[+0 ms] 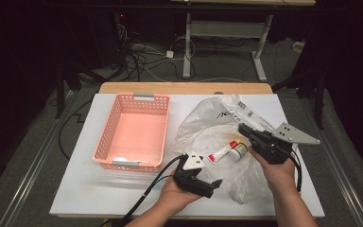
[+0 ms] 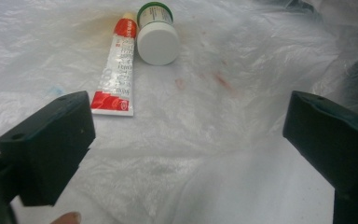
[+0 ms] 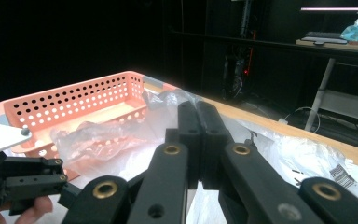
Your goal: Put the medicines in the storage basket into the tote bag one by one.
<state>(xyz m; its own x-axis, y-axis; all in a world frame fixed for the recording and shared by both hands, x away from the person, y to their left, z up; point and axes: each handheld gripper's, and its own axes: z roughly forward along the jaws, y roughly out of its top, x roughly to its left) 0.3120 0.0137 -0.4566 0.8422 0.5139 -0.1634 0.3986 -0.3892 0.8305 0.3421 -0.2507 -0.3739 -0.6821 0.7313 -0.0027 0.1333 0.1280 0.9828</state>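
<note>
- The left gripper (image 1: 216, 182) sits low at the near edge of the white table (image 1: 75, 189), its two black jaws spread wide with nothing between them.
- In the left gripper view, those jaws frame the crinkled clear plastic bag (image 2: 223, 140).
- A red-and-white squeeze tube (image 2: 116, 74) lies flat on the bag, beyond the jaw at the left of that view.
- A small round jar with a white lid and green rim (image 2: 157, 36) lies just beside the tube's red cap end.
- The right gripper (image 1: 242, 127) has its jaws pressed together at the bag's far side; whether they pinch the film I cannot tell.
- A pink perforated plastic basket (image 1: 106, 137) stands left of the bag.
</note>
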